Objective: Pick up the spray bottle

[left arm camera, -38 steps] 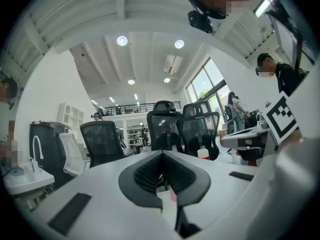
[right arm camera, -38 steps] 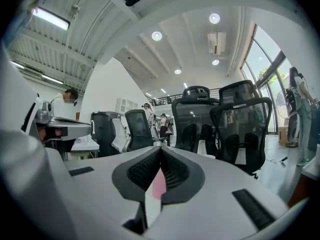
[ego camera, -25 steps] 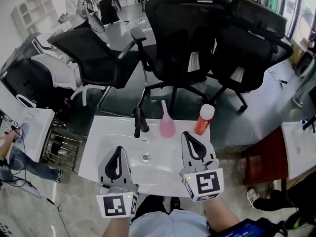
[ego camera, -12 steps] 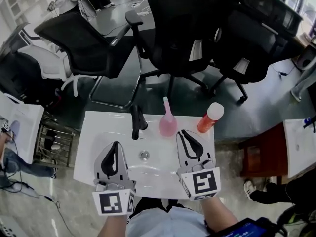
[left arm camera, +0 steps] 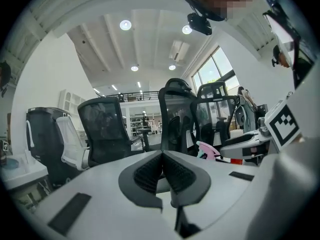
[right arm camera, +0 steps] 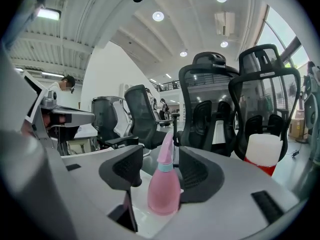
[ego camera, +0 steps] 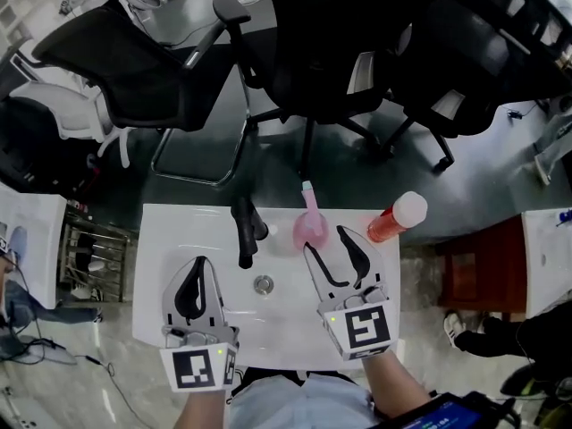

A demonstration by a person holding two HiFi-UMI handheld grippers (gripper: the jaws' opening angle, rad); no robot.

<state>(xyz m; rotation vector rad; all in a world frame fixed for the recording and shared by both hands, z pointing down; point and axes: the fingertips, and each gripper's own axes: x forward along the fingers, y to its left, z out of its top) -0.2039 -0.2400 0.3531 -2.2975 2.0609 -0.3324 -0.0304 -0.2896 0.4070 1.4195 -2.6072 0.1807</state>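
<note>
Each hand carries a light grey plastic tool. The left gripper (ego camera: pixel 197 264) and the right gripper (ego camera: pixel 324 239) share smooth, rounded grey shells. Both have curved fingers (right arm camera: pixel 125 170) faced with black ribbed rubber pads and edged in black. Flat black rectangular insets (right arm camera: pixel 265 202) mark the shells on either side. At the rear of each tool sits a white cube (ego camera: pixel 361 330) printed with a black square marker, with a small green light (ego camera: pixel 332 318) at its upper corner. The right gripper's jaws are opening, with the pink plastic spray bottle (right arm camera: pixel 163 189) in the gap between them. The person wears a pale blue-grey top (ego camera: pixel 299 405).
</note>
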